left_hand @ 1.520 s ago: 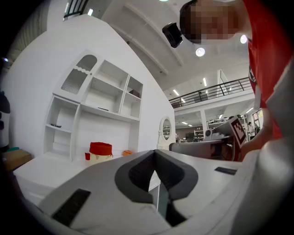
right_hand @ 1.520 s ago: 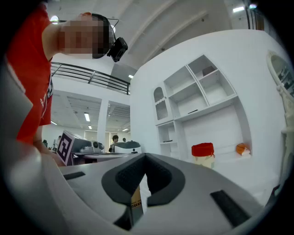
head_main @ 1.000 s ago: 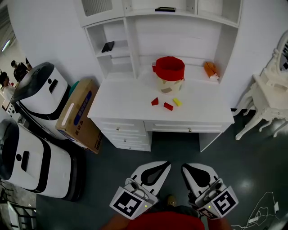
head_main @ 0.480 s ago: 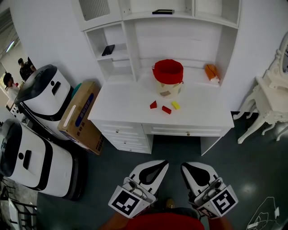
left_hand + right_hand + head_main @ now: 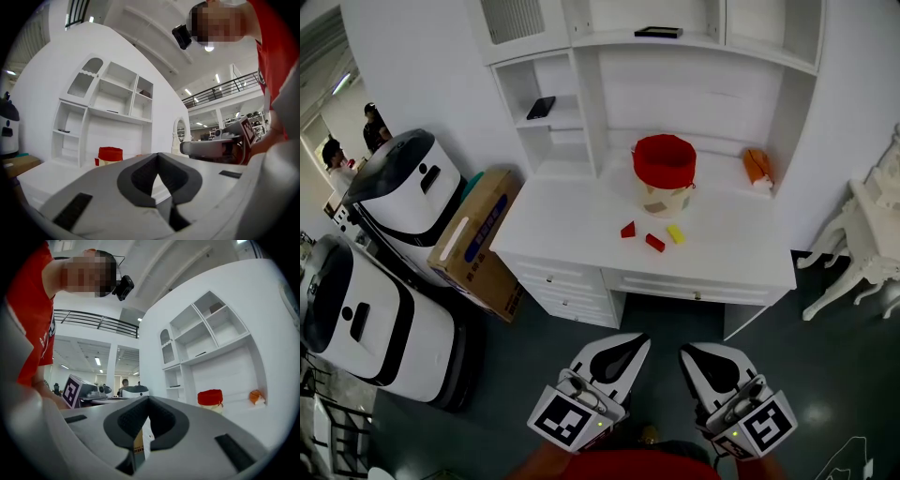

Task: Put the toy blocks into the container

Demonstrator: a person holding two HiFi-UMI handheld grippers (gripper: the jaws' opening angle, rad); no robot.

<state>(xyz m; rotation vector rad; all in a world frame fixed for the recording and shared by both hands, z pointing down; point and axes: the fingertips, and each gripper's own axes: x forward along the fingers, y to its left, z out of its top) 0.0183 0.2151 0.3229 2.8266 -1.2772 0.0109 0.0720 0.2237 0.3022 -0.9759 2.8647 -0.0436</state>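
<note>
Approach stage: left tongs (image 5: pixel 639 343) and right tongs (image 5: pixel 685 350) both closed, empty, held low and well apart from the tabletop (image 5: pixel 562 220).
Three toy blocks lie mid-tabletop toward the front edge: red wedge (image 5: pixel 627 229), red block (image 5: pixel 654 243), yellow block (image 5: pixel 675 234), close together. The red-lined container (image 5: pixel 665 173) stands just behind them; it looks soft-sided, though too small to be sure. Risks: reaching in with the tongs closed would shove blocks, perhaps off the front edge; a clipped rim could tip the container.

desk (image 5: pixel 572 220): smooth matt paint | container (image 5: pixel 664 161): cloth rim | box (image 5: pixel 483 234): cardboard | floor (image 5: pixel 844 366): glossy
</note>
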